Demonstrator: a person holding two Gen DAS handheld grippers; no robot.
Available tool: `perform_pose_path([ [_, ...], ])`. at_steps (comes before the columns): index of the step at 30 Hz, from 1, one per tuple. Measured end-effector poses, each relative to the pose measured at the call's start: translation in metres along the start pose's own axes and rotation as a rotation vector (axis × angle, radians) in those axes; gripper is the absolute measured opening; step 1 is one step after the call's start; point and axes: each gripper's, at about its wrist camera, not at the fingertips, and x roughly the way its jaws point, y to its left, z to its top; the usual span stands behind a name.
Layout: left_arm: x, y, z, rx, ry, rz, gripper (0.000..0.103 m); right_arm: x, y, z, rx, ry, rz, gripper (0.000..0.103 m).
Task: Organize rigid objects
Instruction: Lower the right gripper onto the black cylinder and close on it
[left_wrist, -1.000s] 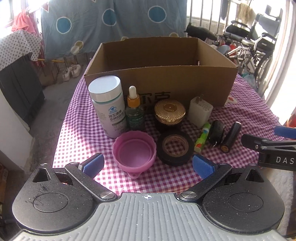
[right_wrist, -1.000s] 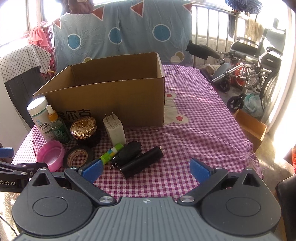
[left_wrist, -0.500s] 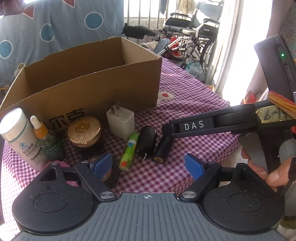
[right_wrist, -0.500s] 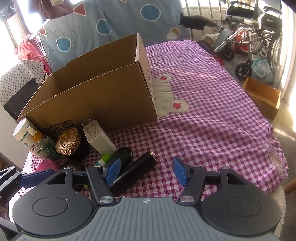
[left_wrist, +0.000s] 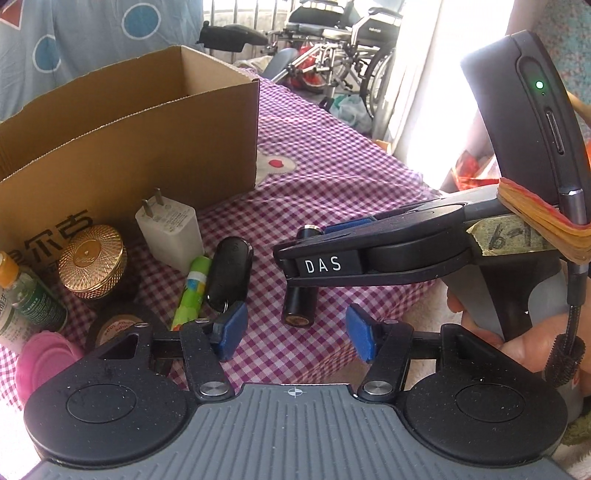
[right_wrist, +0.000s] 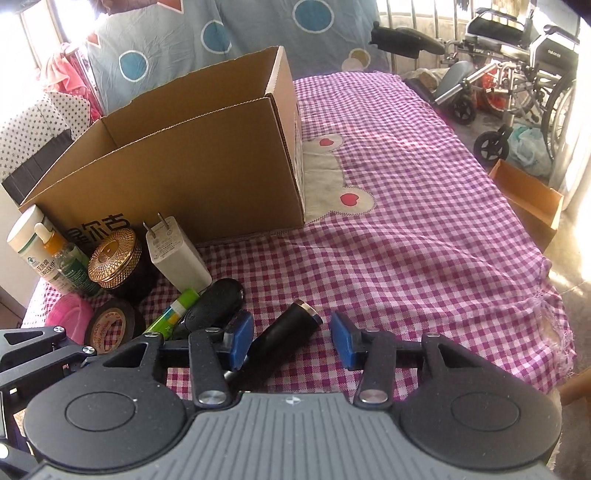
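Note:
A black cylinder (right_wrist: 288, 334) with a metal rim lies on the checked cloth, between the closing jaws of my right gripper (right_wrist: 291, 339). Its near end lies by the left pad (right_wrist: 242, 338); the right pad stands clear of it. From the left wrist view, the right gripper (left_wrist: 314, 258) reaches across above the cylinder (left_wrist: 298, 308) and hides its middle. My left gripper (left_wrist: 295, 334) is closing too, with only cloth between its pads and the cylinder's end just ahead. A black key fob (left_wrist: 229, 271) and a green glue stick (left_wrist: 192, 291) lie to the left.
An open cardboard box (right_wrist: 207, 177) stands behind the objects. Before it are a white charger plug (right_wrist: 175, 258), a gold-lidded jar (right_wrist: 114, 260), a tape roll (right_wrist: 110, 325), a pink cup (right_wrist: 70, 319), a dropper bottle (right_wrist: 62, 258) and a white bottle (right_wrist: 26, 236). A wheelchair (right_wrist: 517, 74) stands past the table's far right.
Both grippers' jaws have narrowed. The left gripper swung right, from the pink cup to the black cylinder. The right gripper sank and closed in around the cylinder.

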Motion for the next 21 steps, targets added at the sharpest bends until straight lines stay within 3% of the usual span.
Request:
perform_pose_path([
  [3,0.007,-0.009,0.001,0.029,0.014,-0.007,0.059,0.0,-0.006,0.001,0.007,-0.007,0.018,0.049],
  [8,0.014,-0.015,0.005,0.044,0.005,0.022,0.048,-0.005,-0.024,0.003,0.084,-0.006,0.077,0.049],
  [15,0.029,-0.01,0.01,0.023,0.03,0.031,0.022,-0.006,-0.038,0.003,0.204,0.051,0.193,0.041],
  [17,0.031,-0.009,0.01,0.021,0.024,0.024,0.022,0.0,-0.038,0.003,0.213,0.06,0.196,0.032],
  [21,0.033,-0.01,0.011,0.028,0.017,0.033,0.022,0.004,-0.035,0.006,0.187,0.063,0.181,0.032],
])
